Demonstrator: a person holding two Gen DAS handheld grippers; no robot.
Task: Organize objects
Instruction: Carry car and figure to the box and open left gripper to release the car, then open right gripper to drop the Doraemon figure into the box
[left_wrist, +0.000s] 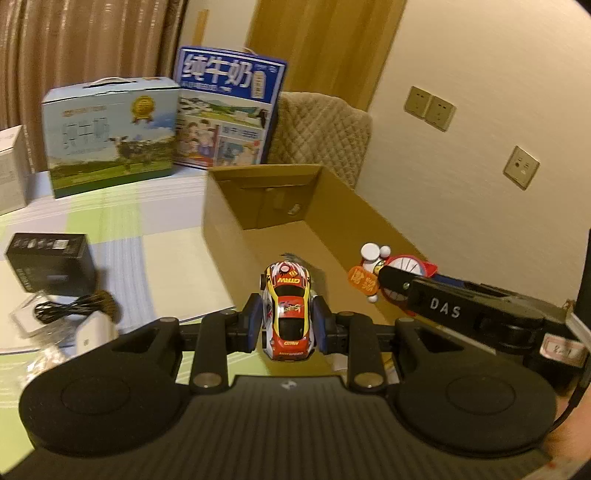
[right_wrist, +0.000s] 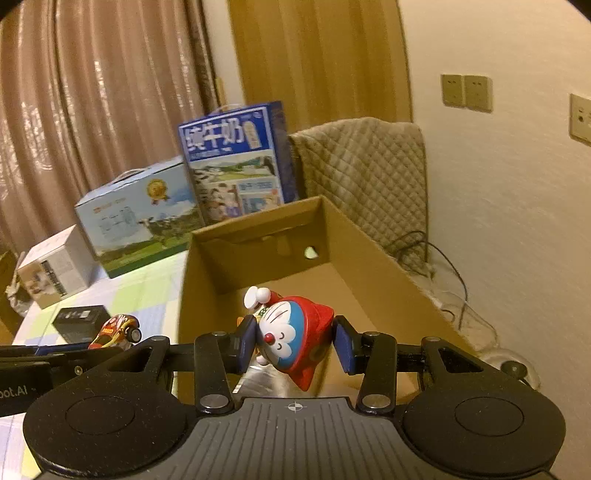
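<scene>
A small red, yellow and white toy race car (left_wrist: 288, 314) sits nose-forward between the blue pads of my left gripper (left_wrist: 289, 325), which is shut on it, held above the near wall of the open cardboard box (left_wrist: 229, 221). The same car (right_wrist: 116, 330) shows at the left of the right wrist view. My right gripper (right_wrist: 295, 345) is shut on a red-hooded blue cat figurine (right_wrist: 295, 339), tilted on its side over the box (right_wrist: 369, 243). In the left wrist view that figurine (left_wrist: 399, 269) hangs at the right over the box, with an orange tag.
Two milk cartons (left_wrist: 110, 136) (left_wrist: 229, 110) stand behind the box on the checked tablecloth (left_wrist: 155, 229). A black box (left_wrist: 48, 266), a cable (left_wrist: 74, 306) and a white box (left_wrist: 11, 173) lie at the left. A quilted chair back (right_wrist: 369, 177) and a wall with sockets (right_wrist: 467, 92) are at the right.
</scene>
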